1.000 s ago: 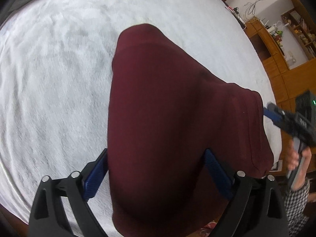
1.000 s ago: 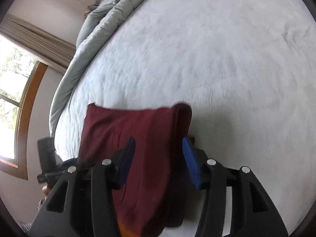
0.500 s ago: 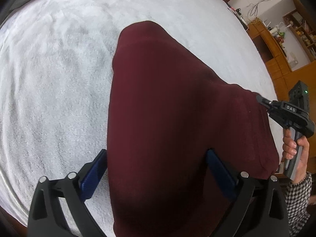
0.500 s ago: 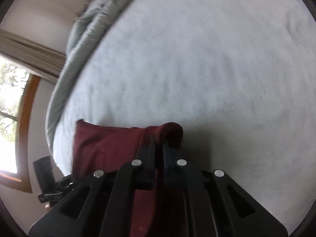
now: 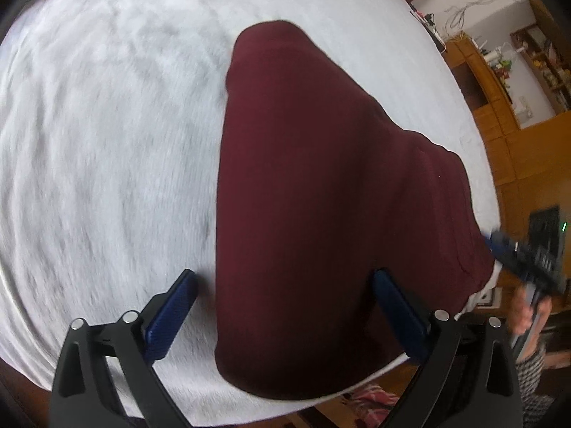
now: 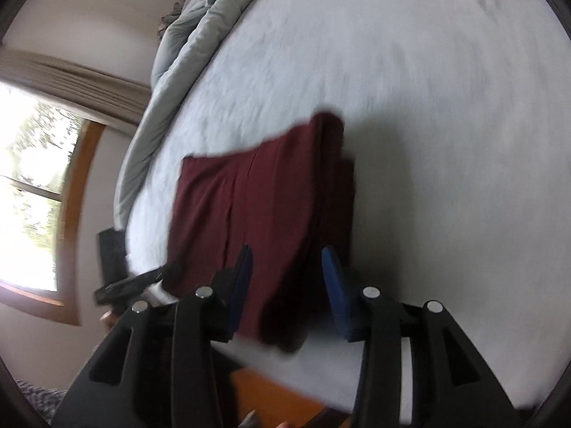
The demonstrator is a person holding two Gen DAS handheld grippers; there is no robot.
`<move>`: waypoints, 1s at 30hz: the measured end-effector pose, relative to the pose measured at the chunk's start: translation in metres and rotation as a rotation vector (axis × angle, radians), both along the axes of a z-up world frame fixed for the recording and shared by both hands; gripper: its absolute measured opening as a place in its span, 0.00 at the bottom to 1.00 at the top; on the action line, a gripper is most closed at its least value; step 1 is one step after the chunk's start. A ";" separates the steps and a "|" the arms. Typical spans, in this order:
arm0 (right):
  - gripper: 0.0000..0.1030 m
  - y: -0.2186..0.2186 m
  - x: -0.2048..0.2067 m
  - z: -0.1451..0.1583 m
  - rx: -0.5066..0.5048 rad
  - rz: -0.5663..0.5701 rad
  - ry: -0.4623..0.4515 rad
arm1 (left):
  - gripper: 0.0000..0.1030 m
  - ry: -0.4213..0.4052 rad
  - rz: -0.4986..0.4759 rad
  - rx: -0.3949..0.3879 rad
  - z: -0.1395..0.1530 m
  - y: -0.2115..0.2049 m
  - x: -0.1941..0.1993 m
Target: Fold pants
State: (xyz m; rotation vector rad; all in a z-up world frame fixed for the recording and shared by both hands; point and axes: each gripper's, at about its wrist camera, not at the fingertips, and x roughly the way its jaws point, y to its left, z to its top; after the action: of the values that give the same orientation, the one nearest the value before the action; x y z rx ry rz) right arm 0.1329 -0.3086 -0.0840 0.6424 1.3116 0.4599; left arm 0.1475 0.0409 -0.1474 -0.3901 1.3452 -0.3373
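The maroon pants lie folded flat near the front edge of a white bed. My left gripper is open, its blue pads on either side of the near end of the pants, holding nothing. In the right wrist view the pants lie as a layered stack. My right gripper is open over their near edge, empty. The right gripper also shows at the right in the left wrist view, beside the pants' edge.
A grey duvet is bunched along the far side of the bed. A window with a wooden frame is at the left. Wooden cabinets and shelves stand beyond the bed. The bed's front edge is close below both grippers.
My right gripper was shut on the pants' edge half a second ago and has opened and pulled back. My left gripper has drawn back slightly and stays open.
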 end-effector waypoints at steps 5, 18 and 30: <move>0.49 0.004 -0.027 -0.011 0.102 -0.026 0.067 | 0.96 0.008 0.033 -0.047 -0.008 0.007 -0.008; 0.27 0.029 -0.032 0.002 0.029 0.040 0.007 | 0.97 0.020 0.030 -0.045 -0.009 -0.006 0.008; 0.13 0.020 -0.031 -0.006 -0.033 0.038 0.022 | 0.96 0.029 0.010 -0.051 -0.011 -0.005 0.010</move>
State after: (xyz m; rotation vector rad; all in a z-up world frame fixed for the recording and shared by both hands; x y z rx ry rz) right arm 0.1015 -0.2881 -0.0903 0.5972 1.3514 0.4619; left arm 0.1579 0.0358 -0.1582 -0.4459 1.3647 -0.3599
